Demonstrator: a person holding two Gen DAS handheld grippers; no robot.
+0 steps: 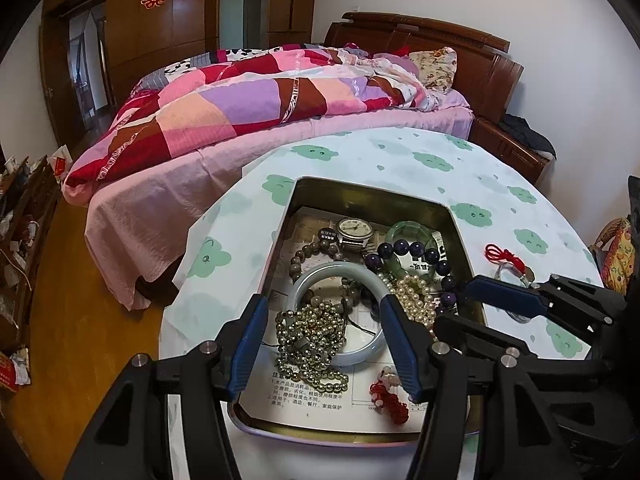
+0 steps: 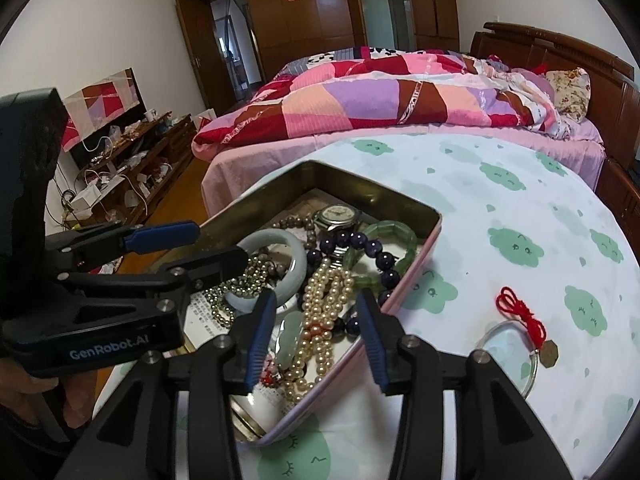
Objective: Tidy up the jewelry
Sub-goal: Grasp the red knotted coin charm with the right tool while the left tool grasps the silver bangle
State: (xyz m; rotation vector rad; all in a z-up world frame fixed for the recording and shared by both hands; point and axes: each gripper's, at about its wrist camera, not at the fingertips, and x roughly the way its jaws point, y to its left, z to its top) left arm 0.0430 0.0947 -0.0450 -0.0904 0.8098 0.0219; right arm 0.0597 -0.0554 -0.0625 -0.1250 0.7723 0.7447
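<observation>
— Where's the jewelry?
— Piled in the tin box point(image 1: 460, 216) on the cloud cloth point(image 1: 400, 152). White ring point(image 1: 304, 280), pearl beads point(image 2: 324, 300), watch point(image 1: 354, 232) inside.
— And outside?
— Clear bangle with red string point(image 2: 516, 320), beside the box.
— Left gripper point(image 1: 322, 340)?
— Spread apart over the ring, grabbing nothing.
— Right gripper point(image 2: 316, 336)?
— Apart too, over the pearls, not pinching.

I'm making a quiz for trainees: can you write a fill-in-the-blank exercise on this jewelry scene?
1. The wristwatch lies inside the ____.
2. The clear bangle on the tablecloth carries a ____ cord.
3. The left tongs and the right tongs both stand ____.
4. The tablecloth is printed with ____ shapes.

Missing words: tin; red; open; green
</observation>
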